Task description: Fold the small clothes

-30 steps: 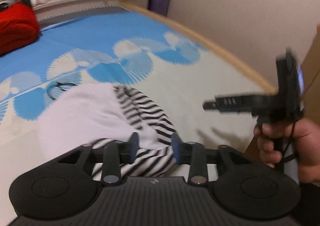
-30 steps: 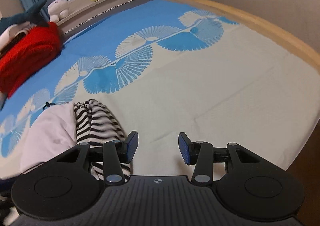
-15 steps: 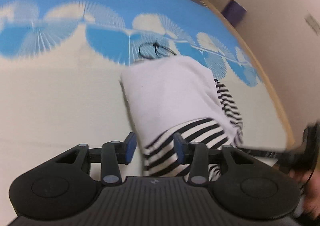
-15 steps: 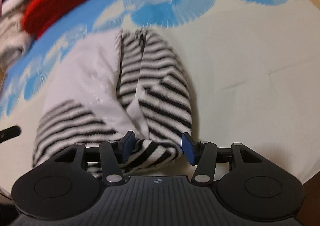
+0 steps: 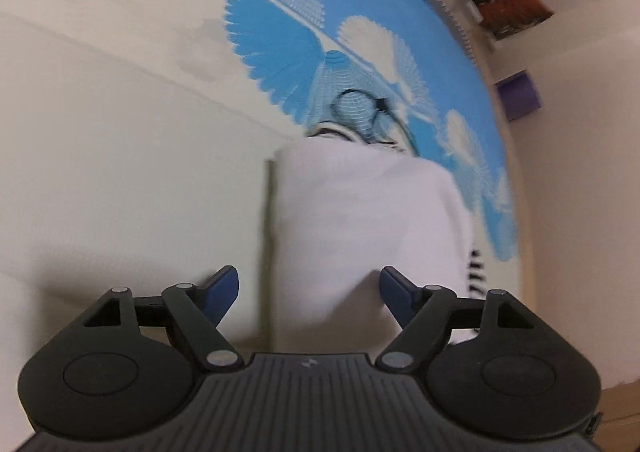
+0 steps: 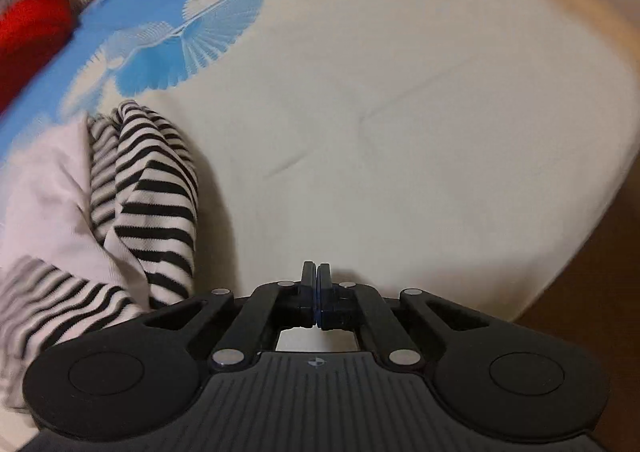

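Lining up my left hand-held gripper (image 5: 309, 294) on the white garment (image 5: 360, 219).
Jaws wide astride its near edge — I'd pinch squarely; right hand-held gripper (image 6: 317, 294) pressed closed, empty.

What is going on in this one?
A person with two handheld grippers is folding a white garment with black-striped sleeves on a blue-and-cream bedspread. The left gripper is open with the garment's white edge between its fingers. The right gripper is shut on nothing, beside the striped sleeve.
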Motion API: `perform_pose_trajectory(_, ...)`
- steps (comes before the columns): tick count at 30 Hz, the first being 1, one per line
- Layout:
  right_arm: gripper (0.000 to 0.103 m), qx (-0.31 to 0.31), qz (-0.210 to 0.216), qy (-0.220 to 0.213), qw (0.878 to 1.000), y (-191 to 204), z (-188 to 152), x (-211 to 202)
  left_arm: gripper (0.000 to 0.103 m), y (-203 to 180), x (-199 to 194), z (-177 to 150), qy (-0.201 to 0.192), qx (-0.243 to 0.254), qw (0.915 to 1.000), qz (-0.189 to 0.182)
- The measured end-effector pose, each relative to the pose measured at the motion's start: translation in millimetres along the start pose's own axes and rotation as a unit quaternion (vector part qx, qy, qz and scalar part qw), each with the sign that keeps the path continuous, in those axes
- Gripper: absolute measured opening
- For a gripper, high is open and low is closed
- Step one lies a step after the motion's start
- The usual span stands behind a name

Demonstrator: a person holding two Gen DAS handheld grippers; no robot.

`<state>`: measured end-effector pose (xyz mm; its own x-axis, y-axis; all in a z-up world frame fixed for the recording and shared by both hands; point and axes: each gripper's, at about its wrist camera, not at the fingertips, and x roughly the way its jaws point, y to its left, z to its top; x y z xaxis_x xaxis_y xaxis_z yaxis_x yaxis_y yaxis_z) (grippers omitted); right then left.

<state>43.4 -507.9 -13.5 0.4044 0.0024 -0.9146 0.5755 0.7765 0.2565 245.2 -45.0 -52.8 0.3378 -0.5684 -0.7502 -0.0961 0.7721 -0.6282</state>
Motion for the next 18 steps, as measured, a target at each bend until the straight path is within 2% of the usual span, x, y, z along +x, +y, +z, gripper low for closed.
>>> perform_pose_trajectory(3,0.006,-0.006,0.078,-0.054,0.995,5,9,-16,0.083,-3,15,5,0.009,-0.011,0.9998,-0.013)
perform_pose_trajectory(4,0.012,-0.011,0.094,-0.064,0.993,9,11,-16,0.083,-4,21,7,0.012,-0.013,0.9997,-0.019)
perform_pose_trajectory(5,0.038,-0.010,0.109,-0.062,0.992,13,13,-13,0.083,-4,28,7,0.017,-0.015,0.9995,-0.022)
perform_pose_trajectory(6,0.053,-0.006,0.123,-0.051,0.991,18,14,-8,0.083,-3,33,6,0.021,-0.018,0.9994,-0.023)
perform_pose_trajectory(7,0.073,-0.004,0.131,-0.032,0.991,23,15,0,0.083,-2,39,4,0.026,-0.022,0.9991,-0.023)
perform_pose_trajectory(10,0.074,-0.034,0.127,0.022,0.991,46,13,24,0.084,-3,50,2,0.031,-0.026,0.9987,-0.029)
perform_pose_trajectory(11,0.074,-0.049,0.121,0.036,0.991,53,10,29,0.081,-5,51,1,0.029,-0.021,0.9990,-0.027)
perform_pose_trajectory(13,0.074,-0.077,0.103,0.060,0.990,67,5,37,0.063,-12,48,0,0.024,-0.002,0.9995,-0.020)
perform_pose_trajectory(14,0.073,-0.085,0.096,0.068,0.989,71,2,39,0.049,-16,44,-2,0.019,0.012,0.9996,-0.016)
perform_pose_trajectory(15,0.068,-0.091,0.092,0.072,0.989,75,-4,39,0.042,-21,38,-3,0.014,0.029,0.9994,-0.013)
perform_pose_trajectory(16,0.062,-0.096,0.089,0.072,0.989,79,-6,39,0.040,-25,34,-3,0.012,0.042,0.9989,-0.014)
perform_pose_trajectory(17,0.047,-0.100,0.091,0.072,0.988,83,-7,39,0.038,-30,27,-4,0.008,0.059,0.9981,-0.015)
perform_pose_trajectory(18,0.038,-0.105,0.094,0.073,0.987,89,-8,41,0.037,-35,18,-6,0.001,0.079,0.9968,-0.014)
